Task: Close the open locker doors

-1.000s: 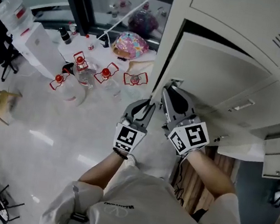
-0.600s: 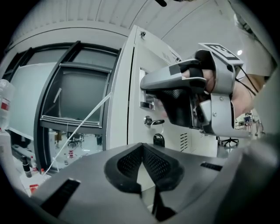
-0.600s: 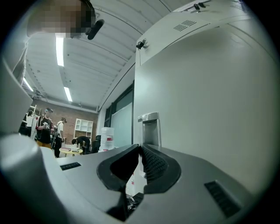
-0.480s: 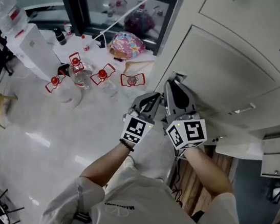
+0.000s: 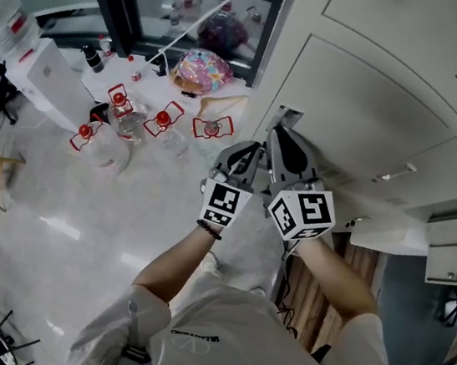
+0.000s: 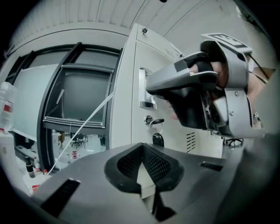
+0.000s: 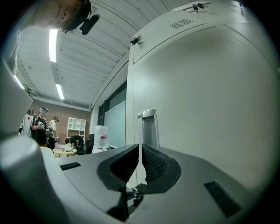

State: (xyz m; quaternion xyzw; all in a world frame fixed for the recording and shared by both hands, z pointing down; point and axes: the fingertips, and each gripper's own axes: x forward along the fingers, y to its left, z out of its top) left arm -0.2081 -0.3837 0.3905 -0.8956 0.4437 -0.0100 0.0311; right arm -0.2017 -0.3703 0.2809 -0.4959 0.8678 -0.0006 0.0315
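Pale grey metal locker door (image 5: 373, 113) w/ a louvred vent sits flush or all but flush w/ the cabinet front; can't tell if it's latched. Both grippers are level at its handle edge, side by side. Left gripper (image 5: 246, 150), grey plastic w/ black ribbed pads, is fully closed: in the left gripper view its tips (image 6: 142, 148) meet w/ nothing between them, and they sit short of the door's face (image 6: 151, 57), apart from it. Right gripper (image 5: 280, 131) is nearly closed. The right gripper view shows only a thin slit between its pads (image 7: 140, 148), nothing visibly pinched. Its tips are right at the chrome recessed handle (image 7: 148, 127); contact unclear. From the left gripper view the right gripper (image 6: 149, 87) overlaps that handle (image 6: 146, 95), w/ a small key in the lock (image 6: 154, 121) just below. Further right along the cabinet, another pale door panel (image 5: 386, 235) sticks out, i.e. not shut. On the glossy floor to the left: clear plastic water jugs w/ red handles (image 5: 120, 116) and a multi-coloured round bundle (image 5: 198, 70).
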